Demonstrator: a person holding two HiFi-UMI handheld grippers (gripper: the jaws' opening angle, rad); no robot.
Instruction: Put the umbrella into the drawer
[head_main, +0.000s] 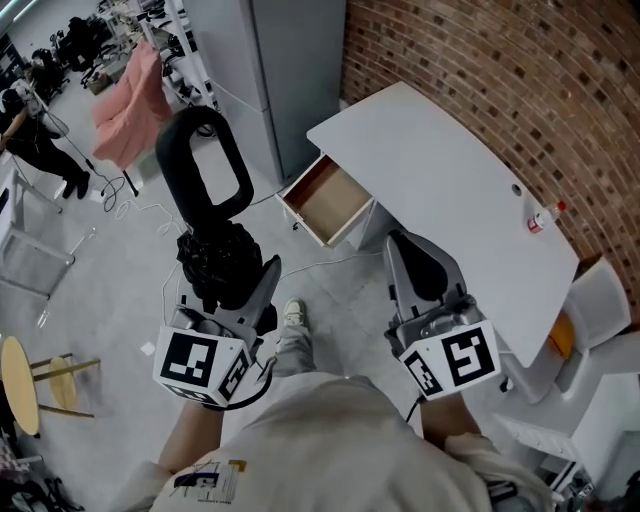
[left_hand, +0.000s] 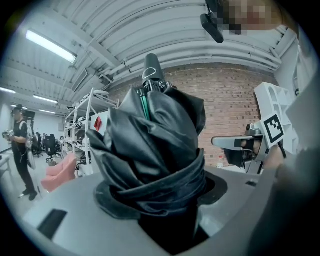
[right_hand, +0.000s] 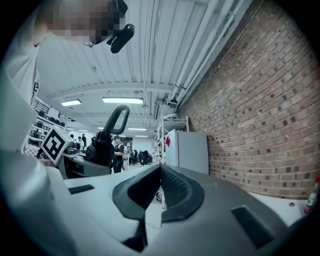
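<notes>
A black folded umbrella stands upright in my left gripper, its loop handle on top. In the left gripper view the bunched canopy fills the space between the jaws, and my left gripper is shut on it. An open wooden drawer sticks out from under the white desk, ahead of both grippers and between them. My right gripper hangs in front of the desk edge; its pads meet at the tips with nothing in them. The umbrella also shows at left in the right gripper view.
A small bottle stands on the desk near the brick wall. A grey cabinet stands left of the desk. A pink garment and a person are far left. White chair at right, round stool at lower left.
</notes>
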